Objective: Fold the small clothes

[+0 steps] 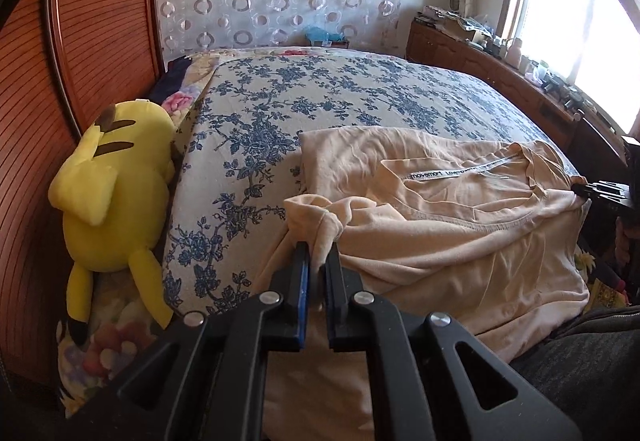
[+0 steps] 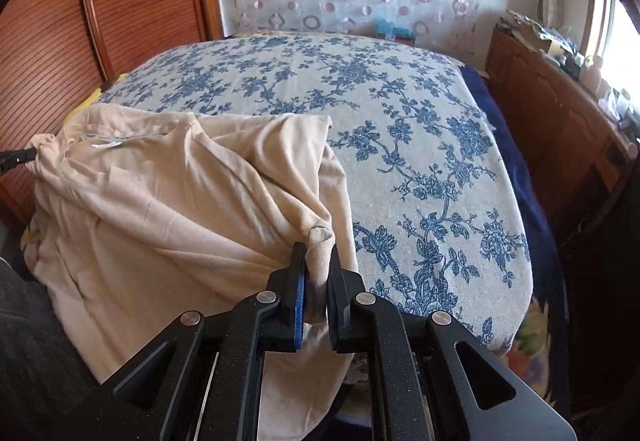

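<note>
A cream shirt [image 1: 440, 225] lies inside out on the near part of the bed, its neck tape with printed letters facing up; it also shows in the right wrist view [image 2: 168, 209]. My left gripper [image 1: 317, 253] is shut on a bunched corner of the shirt at its left side. My right gripper [image 2: 318, 257] is shut on another bunched corner at its right side. Each gripper's tip shows in the other view, the right one at the far right [image 1: 592, 191] and the left one at the far left [image 2: 18, 157], both pinching cloth. The shirt hangs slack between them.
The bed has a blue flowered cover [image 1: 320, 97]. A yellow plush toy [image 1: 112, 177] lies against the wooden headboard [image 1: 92, 25] on the left. A wooden cabinet [image 2: 560, 105] with clutter runs under the window at right. A person's dark trousers [image 1: 580, 361] are at the near edge.
</note>
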The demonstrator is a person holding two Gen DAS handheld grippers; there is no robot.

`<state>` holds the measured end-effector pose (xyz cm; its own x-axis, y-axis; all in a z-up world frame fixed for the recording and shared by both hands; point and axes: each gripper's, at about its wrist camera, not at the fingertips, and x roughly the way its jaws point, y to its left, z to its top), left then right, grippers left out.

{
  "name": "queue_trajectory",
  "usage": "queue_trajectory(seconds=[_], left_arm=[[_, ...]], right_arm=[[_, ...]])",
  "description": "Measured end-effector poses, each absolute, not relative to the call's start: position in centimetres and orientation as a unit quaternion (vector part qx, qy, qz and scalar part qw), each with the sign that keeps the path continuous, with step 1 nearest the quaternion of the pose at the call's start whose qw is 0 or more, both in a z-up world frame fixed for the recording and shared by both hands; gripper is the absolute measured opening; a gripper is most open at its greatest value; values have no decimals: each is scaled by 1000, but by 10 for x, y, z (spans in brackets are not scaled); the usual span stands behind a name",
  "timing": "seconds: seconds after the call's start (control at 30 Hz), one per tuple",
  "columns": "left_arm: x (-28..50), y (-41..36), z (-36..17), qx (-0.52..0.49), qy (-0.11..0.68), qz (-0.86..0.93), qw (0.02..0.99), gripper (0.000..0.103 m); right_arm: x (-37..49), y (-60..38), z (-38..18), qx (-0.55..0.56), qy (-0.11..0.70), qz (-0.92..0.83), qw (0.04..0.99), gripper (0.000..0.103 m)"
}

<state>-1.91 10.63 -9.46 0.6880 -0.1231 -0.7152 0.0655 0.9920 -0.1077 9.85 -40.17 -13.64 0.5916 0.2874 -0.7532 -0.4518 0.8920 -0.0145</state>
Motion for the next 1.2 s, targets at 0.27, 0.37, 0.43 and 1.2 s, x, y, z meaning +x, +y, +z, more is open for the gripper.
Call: queue_trajectory(seconds=[0.27,0.37,0.43,1.2], left_arm=[[-19,104,-77,-22,374,-61,925,10],[-12,105,-67,-21,361,-61,930,34],[-5,106,-60,-24,353,-59,934,43],[106,112,-101,-27,433,-62,899,60]], right_arm=[[104,-406,-115,-115,376,183,901,36],[108,-409,-101,-110,353,180,911,51],[113,-405,-95,-110,343,180,915,55],[190,-358,-141,-106,407,222,880,58]])
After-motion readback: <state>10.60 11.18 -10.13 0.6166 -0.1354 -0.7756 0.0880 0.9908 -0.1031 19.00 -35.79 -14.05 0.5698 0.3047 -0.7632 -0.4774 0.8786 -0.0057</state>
